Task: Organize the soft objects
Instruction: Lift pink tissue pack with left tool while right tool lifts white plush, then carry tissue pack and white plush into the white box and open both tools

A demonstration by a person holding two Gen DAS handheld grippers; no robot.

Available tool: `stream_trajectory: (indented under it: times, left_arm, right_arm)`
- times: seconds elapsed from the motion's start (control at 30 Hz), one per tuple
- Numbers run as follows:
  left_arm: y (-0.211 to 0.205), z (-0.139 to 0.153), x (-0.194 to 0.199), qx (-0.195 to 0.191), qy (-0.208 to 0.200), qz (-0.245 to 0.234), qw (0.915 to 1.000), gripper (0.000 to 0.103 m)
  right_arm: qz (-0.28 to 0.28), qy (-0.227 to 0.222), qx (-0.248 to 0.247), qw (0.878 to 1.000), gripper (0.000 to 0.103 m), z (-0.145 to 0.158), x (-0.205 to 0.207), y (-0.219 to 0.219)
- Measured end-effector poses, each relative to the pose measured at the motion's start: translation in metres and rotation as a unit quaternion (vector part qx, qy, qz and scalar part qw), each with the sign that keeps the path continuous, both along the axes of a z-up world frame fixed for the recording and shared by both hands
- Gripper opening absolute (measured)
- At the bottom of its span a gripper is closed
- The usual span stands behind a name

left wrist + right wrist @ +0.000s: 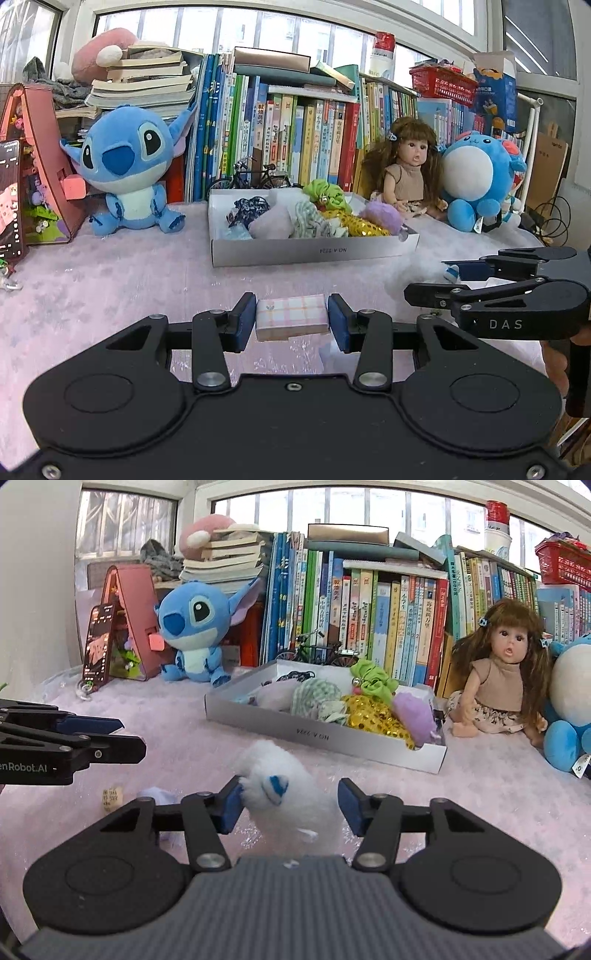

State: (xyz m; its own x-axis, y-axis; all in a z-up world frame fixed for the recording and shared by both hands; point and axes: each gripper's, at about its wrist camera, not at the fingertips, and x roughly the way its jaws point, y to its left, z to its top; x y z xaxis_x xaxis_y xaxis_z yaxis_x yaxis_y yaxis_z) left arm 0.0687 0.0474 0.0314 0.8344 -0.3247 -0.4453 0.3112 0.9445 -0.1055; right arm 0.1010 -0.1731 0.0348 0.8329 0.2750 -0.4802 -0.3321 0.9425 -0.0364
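Right tongs (pixel 290 806) apart around the fluffy white plush toy (pixel 286 794) on the bench, left pad touching: close gently mid-body before lifting toward the white cardboard tray (pixel 325 734); left tongs (pixel 291 321) straddle the pink plaid packet (pixel 291 319), unclamped.

A: What sits between the blue pads of the right hand-held gripper (pixel 288 805)?

B: A fluffy white toy (pixel 291 794); the left pad touches it, the right pad stands apart.

A: And the white tray (pixel 325 734)?

B: At one o'clock, full of soft things. The left hand-held gripper (pixel 122 734) pokes in at nine o'clock.
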Motion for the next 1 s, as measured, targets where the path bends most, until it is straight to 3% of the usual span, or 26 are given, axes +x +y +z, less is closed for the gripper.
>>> stream_trajectory:
  times: [0.4,1.0]
  left_arm:
    - [-0.004,0.004,0.010,-0.005,0.001,0.002,1.0000,0.041]
    - [-0.002,0.013,0.054,-0.029,0.037,0.034,0.9983,0.041]
  right_arm:
    - [-0.020,-0.012,0.010,1.000,0.044,0.002,0.002,-0.005]
    - [-0.039,-0.001,0.057,0.998,0.042,0.007,0.014,-0.025]
